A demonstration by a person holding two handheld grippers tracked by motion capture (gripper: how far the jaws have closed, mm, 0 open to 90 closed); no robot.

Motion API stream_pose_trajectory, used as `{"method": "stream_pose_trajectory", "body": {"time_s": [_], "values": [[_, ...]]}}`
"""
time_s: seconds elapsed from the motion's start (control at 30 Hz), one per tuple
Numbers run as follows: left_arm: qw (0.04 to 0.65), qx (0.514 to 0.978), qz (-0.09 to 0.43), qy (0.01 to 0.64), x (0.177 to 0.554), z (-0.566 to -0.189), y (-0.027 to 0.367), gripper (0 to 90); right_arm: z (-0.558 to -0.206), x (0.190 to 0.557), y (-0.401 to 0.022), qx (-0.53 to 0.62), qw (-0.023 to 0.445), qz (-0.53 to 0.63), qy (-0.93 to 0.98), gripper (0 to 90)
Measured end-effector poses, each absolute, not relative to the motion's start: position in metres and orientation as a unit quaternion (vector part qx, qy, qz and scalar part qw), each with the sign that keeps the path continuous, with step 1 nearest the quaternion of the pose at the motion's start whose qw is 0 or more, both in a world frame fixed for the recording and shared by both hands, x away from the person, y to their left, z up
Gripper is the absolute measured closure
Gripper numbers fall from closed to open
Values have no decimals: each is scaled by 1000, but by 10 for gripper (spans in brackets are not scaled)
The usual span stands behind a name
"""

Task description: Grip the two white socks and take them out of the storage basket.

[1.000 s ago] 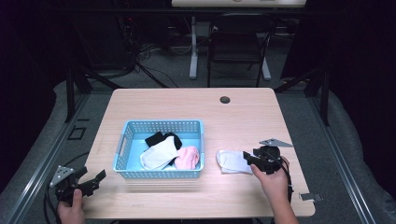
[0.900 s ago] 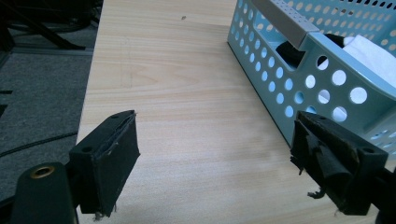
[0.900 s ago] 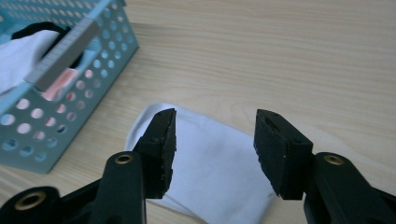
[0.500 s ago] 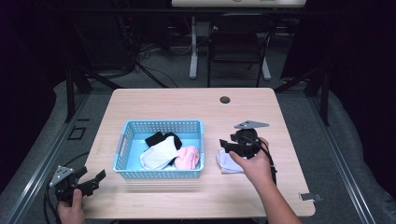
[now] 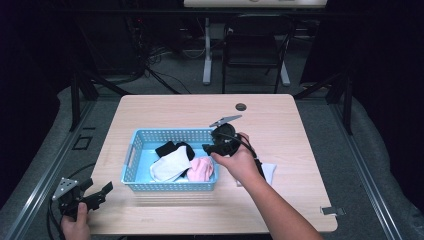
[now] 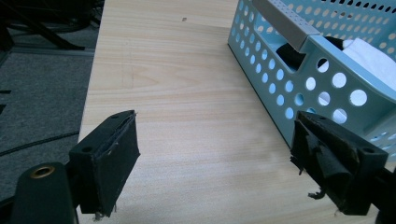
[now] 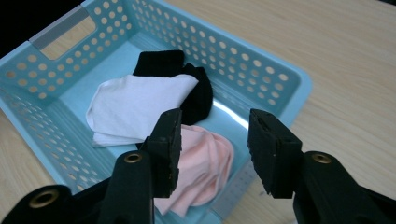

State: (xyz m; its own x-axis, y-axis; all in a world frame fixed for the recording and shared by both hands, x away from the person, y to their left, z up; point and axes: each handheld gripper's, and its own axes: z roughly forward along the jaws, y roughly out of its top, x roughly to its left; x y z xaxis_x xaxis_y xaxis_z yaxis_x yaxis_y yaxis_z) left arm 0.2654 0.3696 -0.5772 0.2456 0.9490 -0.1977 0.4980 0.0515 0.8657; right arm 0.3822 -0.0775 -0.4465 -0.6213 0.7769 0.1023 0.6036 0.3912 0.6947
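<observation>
The right gripper hovers over the basket's right end, jaws parted, just closing a little, holding nothing (pink sock directly below). A white sock lies behind it. The left gripper gapes empty.

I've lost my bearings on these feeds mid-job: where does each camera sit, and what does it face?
High view: above the person's side, facing forward and down on the table; both forearms, left gripper, right gripper.
Left gripper view: on the left gripper, open jaws over bare table, blue basket alongside.
Right gripper view: on the right gripper, empty jaws just closing a little, above the pink sock.
Shared: the basket with its white sock and black sock.
</observation>
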Motion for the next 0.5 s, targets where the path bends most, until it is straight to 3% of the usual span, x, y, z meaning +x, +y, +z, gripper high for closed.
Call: {"method": "stream_pose_trajectory", "body": {"time_s": [0.5], "values": [[458,643,246,562,266,-577,370,151,-480,414,-21,441,43,297,846,624]]}}
